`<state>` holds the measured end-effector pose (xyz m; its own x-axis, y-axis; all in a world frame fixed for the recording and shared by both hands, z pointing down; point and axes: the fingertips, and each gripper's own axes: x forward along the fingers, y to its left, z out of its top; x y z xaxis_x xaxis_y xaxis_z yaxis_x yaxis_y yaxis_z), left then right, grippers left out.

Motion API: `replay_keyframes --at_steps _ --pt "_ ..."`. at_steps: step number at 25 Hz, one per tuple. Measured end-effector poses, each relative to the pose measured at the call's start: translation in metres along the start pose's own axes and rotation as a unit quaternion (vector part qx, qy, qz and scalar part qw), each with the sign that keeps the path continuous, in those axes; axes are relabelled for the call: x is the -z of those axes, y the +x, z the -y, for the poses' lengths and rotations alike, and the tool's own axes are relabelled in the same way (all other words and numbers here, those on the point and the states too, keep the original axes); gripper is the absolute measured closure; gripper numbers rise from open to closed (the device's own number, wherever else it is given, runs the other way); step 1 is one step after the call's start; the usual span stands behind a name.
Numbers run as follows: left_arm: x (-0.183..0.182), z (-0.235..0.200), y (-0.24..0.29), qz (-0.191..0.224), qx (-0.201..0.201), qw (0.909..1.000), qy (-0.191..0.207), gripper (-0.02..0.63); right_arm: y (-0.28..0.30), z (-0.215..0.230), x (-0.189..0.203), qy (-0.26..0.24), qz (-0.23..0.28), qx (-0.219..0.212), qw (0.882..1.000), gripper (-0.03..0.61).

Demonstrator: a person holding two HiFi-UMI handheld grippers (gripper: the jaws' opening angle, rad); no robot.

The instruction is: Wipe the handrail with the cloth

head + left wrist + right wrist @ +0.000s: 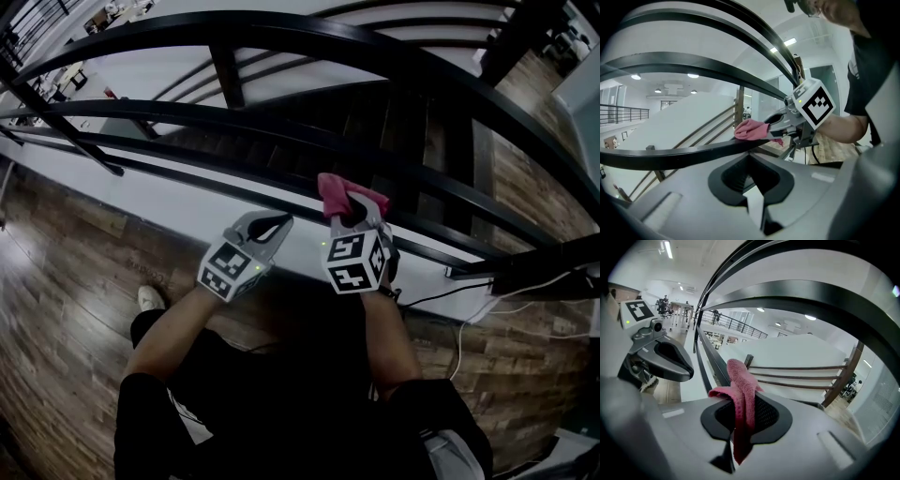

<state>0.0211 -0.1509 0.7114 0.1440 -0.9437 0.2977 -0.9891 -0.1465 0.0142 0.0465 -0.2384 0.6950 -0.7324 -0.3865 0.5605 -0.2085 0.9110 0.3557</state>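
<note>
Wiping step: cloth (337,194) set on the handrail (693,152)
Right claw (352,211) grips the cloth against it; left claw (267,228), just beside, is closed and empty. Next: slide along, pressing steadily.

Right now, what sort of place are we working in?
Probably an upper landing in an open office building: a black handrail edges a staircase going down, the floor is wood plank, and a far balcony railing shows across an atrium.
</note>
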Motion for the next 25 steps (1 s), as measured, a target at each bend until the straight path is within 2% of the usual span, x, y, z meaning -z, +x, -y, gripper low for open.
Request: replay_keyframes --at_steps 4,7,11,15,21,25 --pt "-0.004 -0.003 -0.010 0.012 0.022 0.9997 -0.008 0.614 0.007 -0.015 -0.015 -0.030 0.005 0.007 1.000 0.537" --pt "-0.004 -0.016 -0.013 0.027 0.013 0.9988 -0.039 0.614 0.011 -0.021 -0.021 -0.049 0.003 0.011 0.999 0.537" --pt "0.000 -0.038 -0.022 0.026 0.004 0.9978 -0.061 0.614 0.016 -0.032 -0.027 -0.059 0.001 0.003 0.998 0.537" --pt "0.006 -0.062 -0.036 0.027 -0.016 0.9973 -0.067 0.614 0.018 -0.040 -0.034 -0.089 0.002 0.020 0.996 0.537" --pt "0.016 -0.071 -0.046 0.014 -0.013 0.9963 -0.084 0.614 0.023 -0.048 -0.039 -0.072 0.009 0.017 0.997 0.537" --pt "0.011 -0.069 -0.049 0.018 -0.014 0.9975 -0.067 0.614 0.029 -0.055 -0.044 -0.075 0.008 0.012 0.997 0.537"
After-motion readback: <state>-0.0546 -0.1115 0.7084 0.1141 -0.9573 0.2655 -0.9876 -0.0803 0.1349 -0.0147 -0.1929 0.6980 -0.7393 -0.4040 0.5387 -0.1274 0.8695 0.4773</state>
